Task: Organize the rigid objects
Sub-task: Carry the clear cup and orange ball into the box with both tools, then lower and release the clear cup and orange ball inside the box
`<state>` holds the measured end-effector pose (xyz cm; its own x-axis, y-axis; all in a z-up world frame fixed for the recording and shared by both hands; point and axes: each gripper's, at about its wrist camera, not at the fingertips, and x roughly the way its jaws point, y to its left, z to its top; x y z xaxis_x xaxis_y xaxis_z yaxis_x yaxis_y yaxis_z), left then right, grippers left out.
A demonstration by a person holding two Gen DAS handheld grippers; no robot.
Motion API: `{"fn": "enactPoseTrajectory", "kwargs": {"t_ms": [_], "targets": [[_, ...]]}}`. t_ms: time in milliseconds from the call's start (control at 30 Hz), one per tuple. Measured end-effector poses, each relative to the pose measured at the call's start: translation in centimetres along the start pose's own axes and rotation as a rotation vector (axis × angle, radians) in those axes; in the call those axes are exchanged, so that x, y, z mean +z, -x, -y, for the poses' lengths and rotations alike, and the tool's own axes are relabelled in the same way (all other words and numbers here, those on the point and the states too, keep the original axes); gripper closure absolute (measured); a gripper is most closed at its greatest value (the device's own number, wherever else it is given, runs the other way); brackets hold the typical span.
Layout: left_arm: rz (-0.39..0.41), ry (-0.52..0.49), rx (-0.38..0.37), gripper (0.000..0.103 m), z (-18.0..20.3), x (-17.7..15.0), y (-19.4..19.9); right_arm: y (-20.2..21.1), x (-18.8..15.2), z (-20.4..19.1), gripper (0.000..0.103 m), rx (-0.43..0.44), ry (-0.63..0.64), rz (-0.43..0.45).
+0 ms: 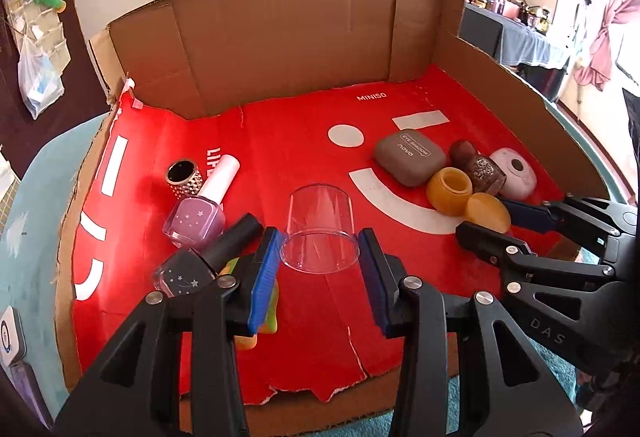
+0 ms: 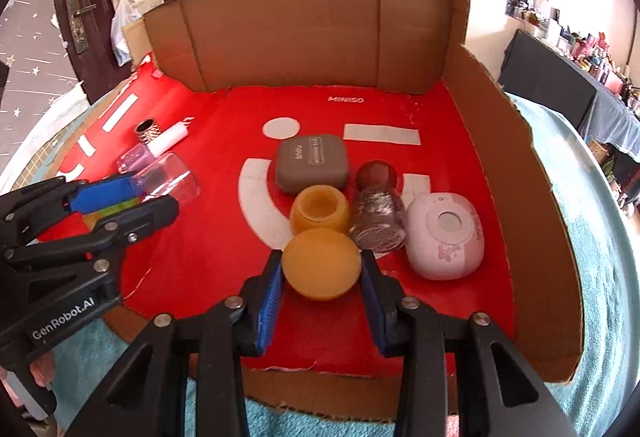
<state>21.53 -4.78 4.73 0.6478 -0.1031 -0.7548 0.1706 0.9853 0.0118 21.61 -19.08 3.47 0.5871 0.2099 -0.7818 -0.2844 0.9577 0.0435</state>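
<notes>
A clear plastic cup (image 1: 318,233) lies on its side on the red sheet (image 1: 304,149), and my left gripper (image 1: 320,239) is shut on its rim. In the right wrist view that cup (image 2: 168,179) shows at the far left. My right gripper (image 2: 321,257) is shut on a round yellow lid (image 2: 322,263), just in front of the open yellow jar (image 2: 320,213). Around the jar sit a grey eye-shadow case (image 2: 312,163), a glitter bottle with a brown cap (image 2: 378,221) and a pale pink oval device (image 2: 444,237).
Left of the cup lie a purple nail polish with a white cap (image 1: 196,223), a dark polish with a black cap (image 1: 188,273) and a studded gold cylinder (image 1: 182,177). A yellow-green item (image 1: 272,313) hides under my left fingers. Cardboard walls (image 1: 288,37) close the back and right.
</notes>
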Motion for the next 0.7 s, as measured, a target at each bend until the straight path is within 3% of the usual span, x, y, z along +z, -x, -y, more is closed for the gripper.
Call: {"fn": "enactPoseTrajectory", "kwargs": {"t_ms": [267, 700], "targets": [[-0.030, -0.041, 0.039, 0.065, 1.0, 1.1, -0.9, -0.4, 0.2, -0.1, 0.063, -0.025, 0.001, -0.003], [-0.076, -0.051, -0.015, 0.065, 1.5, 2.0, -2.0, -0.4, 0.1, 0.0, 0.063, -0.019, -0.006, 0.001]]}}
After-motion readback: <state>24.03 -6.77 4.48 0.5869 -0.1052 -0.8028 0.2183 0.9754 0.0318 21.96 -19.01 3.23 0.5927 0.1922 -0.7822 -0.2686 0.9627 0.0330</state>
